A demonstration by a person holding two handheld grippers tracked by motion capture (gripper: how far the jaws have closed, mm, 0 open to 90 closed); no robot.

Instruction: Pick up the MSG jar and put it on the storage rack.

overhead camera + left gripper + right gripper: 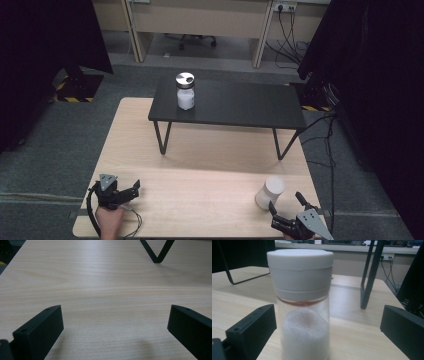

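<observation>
High view first: the white-capped jar (270, 192) stands up straight on the light wooden table (200, 150), close to the person's right front corner. The right gripper (287, 206) sits just behind it, on the person's side, with its two black jaws spread wide and aimed at the jar. The jar is not yet pinched.

From the right gripper view, the jar (303, 315) is straight ahead and very close. It stands between the two jaws but nearer to the jaw on the left of that picture. The other jaw has a big gap beside it. The jar has white powder inside and a wide white cap on top. Its long way runs up and down, so the jaws would close on its sides.

The left gripper (126, 191) is far across the table from this jar, near the other front corner. Its jaws are spread too, with bare wood between them.

A second jar with a shiny lid (185, 90) stands on the small black table (240, 102) at the back, well apart from both grippers.

So I think the right gripper is the one to grab the near jar. It may need to slide a little sideways first to center the jar.
</observation>
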